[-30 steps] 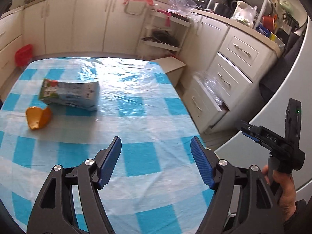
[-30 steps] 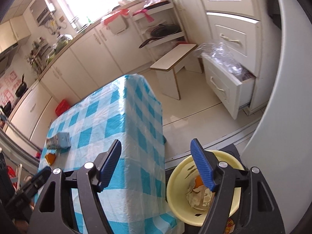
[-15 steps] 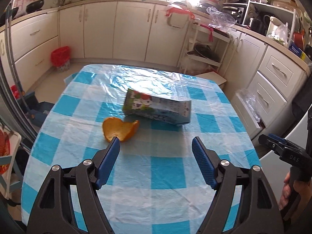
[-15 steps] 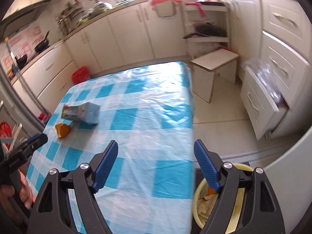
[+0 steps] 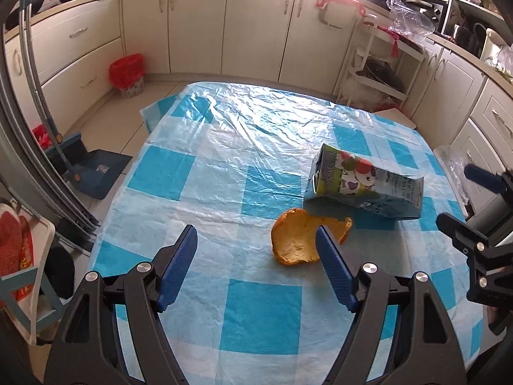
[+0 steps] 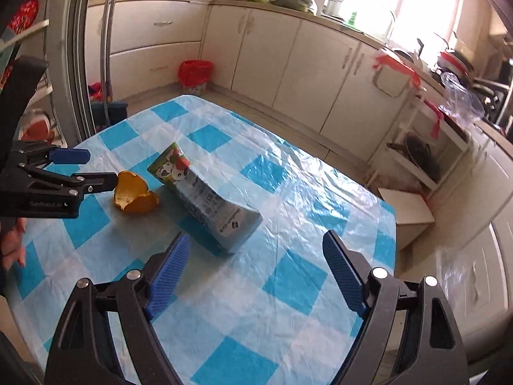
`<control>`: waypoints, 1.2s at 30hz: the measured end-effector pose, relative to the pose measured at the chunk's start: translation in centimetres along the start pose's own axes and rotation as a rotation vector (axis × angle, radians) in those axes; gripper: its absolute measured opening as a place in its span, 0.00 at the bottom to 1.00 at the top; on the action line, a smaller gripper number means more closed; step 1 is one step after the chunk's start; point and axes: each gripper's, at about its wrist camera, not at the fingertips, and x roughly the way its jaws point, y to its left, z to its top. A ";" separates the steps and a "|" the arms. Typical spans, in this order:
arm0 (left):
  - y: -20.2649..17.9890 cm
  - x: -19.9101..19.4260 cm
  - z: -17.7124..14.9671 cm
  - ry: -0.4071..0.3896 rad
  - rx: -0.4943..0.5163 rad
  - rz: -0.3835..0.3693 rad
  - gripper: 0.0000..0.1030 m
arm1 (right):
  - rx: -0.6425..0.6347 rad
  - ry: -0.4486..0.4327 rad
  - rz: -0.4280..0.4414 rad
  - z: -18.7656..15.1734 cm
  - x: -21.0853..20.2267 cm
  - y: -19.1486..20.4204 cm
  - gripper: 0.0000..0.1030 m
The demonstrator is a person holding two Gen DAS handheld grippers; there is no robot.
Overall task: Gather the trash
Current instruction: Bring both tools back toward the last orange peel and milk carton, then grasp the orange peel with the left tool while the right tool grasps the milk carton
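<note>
An orange peel [image 5: 301, 240] lies on the blue-checked tablecloth [image 5: 224, 166], beside a flattened milk carton [image 5: 362, 189] lying on its side. My left gripper [image 5: 256, 240] is open and empty, just short of the peel, which sits by its right finger. My right gripper [image 6: 256, 247] is open and empty, a little short of the carton [image 6: 208, 199]. In the right wrist view the peel [image 6: 133, 194] lies left of the carton, with the left gripper [image 6: 80, 168] next to it. The right gripper [image 5: 461, 195] shows at the right edge of the left wrist view.
Cream kitchen cabinets [image 5: 256, 29] run along the far wall. A red-lined bin [image 5: 126, 75] stands on the floor far left, a blue dustpan [image 5: 96, 173] left of the table. A white stool [image 6: 407, 211] and a shelf rack [image 6: 426, 150] stand right of the table.
Both grippers have swung left toward the table. The left one has come close to the peel, and the right one now faces the carton. The yellow trash bowl has left the right view.
</note>
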 end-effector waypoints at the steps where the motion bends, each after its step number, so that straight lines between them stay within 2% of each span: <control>1: -0.1 0.4 0.2 0.007 0.012 -0.003 0.70 | -0.031 0.008 0.004 0.7 0.8 0.4 0.79; 4: -0.7 1.3 0.4 0.015 0.045 -0.017 0.69 | -0.126 0.030 0.014 2.3 2.8 1.7 0.79; 7: -1.6 2.1 0.6 0.021 0.092 -0.023 0.63 | -0.198 0.068 0.042 3.1 4.5 2.9 0.79; 9: -2.0 2.6 0.8 0.033 0.104 -0.036 0.54 | -0.215 0.111 0.075 3.2 5.7 3.3 0.66; 10: -2.0 2.9 0.9 0.040 0.103 -0.044 0.51 | -0.210 0.142 0.094 3.2 6.2 3.4 0.50; 11: -2.1 3.1 0.9 0.047 0.100 -0.054 0.41 | -0.203 0.154 0.090 3.1 6.4 3.4 0.42; 12: -2.1 3.4 0.9 0.063 0.096 -0.066 0.27 | -0.196 0.151 0.089 3.0 6.2 3.3 0.38; 14: -2.2 3.7 0.7 0.066 0.093 -0.080 0.18 | -0.163 0.152 0.089 2.7 5.5 2.8 0.29; 15: -2.3 3.7 0.7 0.075 0.085 -0.102 0.10 | -0.135 0.152 0.102 2.5 5.3 2.4 0.28; 18: -2.7 3.3 0.5 0.072 0.079 -0.130 0.07 | -0.023 0.145 0.136 1.1 3.6 0.8 0.27; 27: -5.7 0.5 -1.0 0.065 0.075 -0.263 0.06 | 0.393 0.104 0.238 -5.9 -2.8 -5.6 0.27; 36: -11.5 -3.0 -3.2 0.066 0.109 -0.418 0.06 | 0.608 0.061 0.201 -11.0 -7.3 -9.9 0.27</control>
